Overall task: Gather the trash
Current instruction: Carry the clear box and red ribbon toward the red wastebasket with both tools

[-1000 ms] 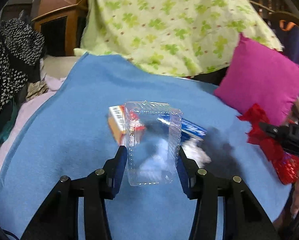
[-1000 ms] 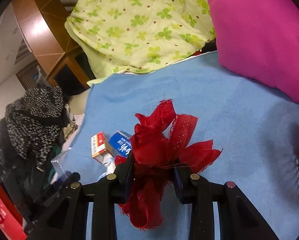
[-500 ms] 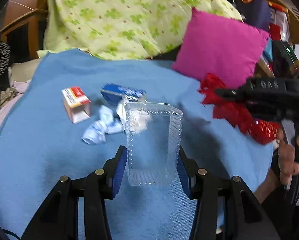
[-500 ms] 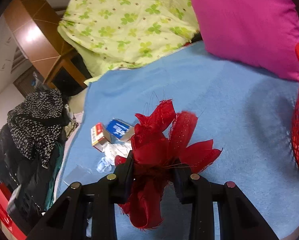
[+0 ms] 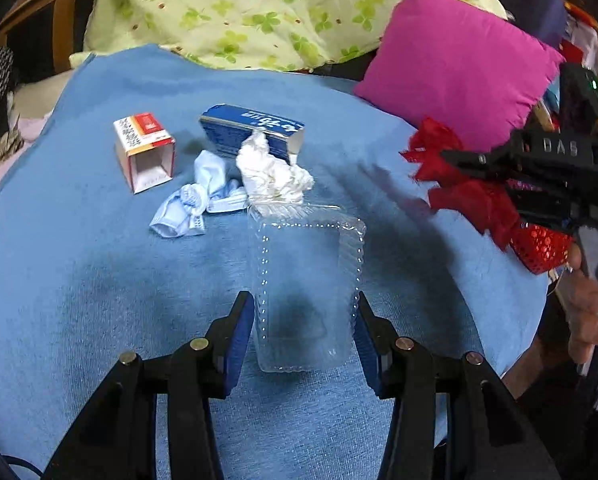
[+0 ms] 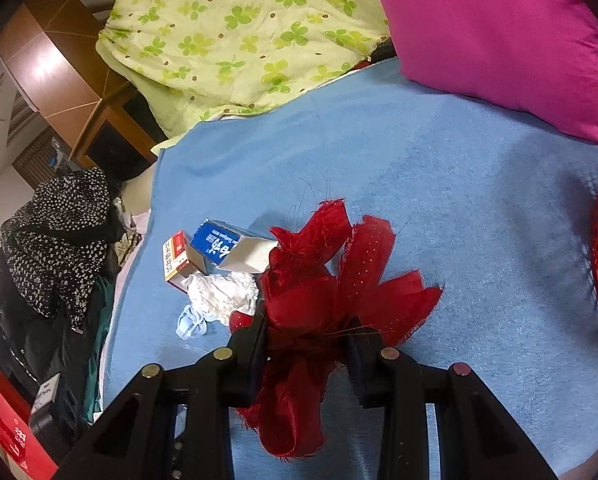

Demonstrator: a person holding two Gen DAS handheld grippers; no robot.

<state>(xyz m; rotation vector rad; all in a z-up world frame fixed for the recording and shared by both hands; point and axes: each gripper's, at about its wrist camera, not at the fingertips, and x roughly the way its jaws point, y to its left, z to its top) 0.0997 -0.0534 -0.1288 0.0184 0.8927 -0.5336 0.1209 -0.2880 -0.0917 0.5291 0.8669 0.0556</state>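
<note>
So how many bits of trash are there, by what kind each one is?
Boxes: 2, the red box and the blue box
Tissues: 2, white and pale blue
Clear tray: 1, in the left gripper
Red ribbon: 1, in the right gripper
Total: 6

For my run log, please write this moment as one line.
left gripper: shut on clear plastic tray | right gripper: shut on red ribbon bow | boxes, tissues: on blue blanket

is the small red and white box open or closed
Open: the red and white box lies on the blue blanket, its end flapless, showing a hollow interior.
</note>
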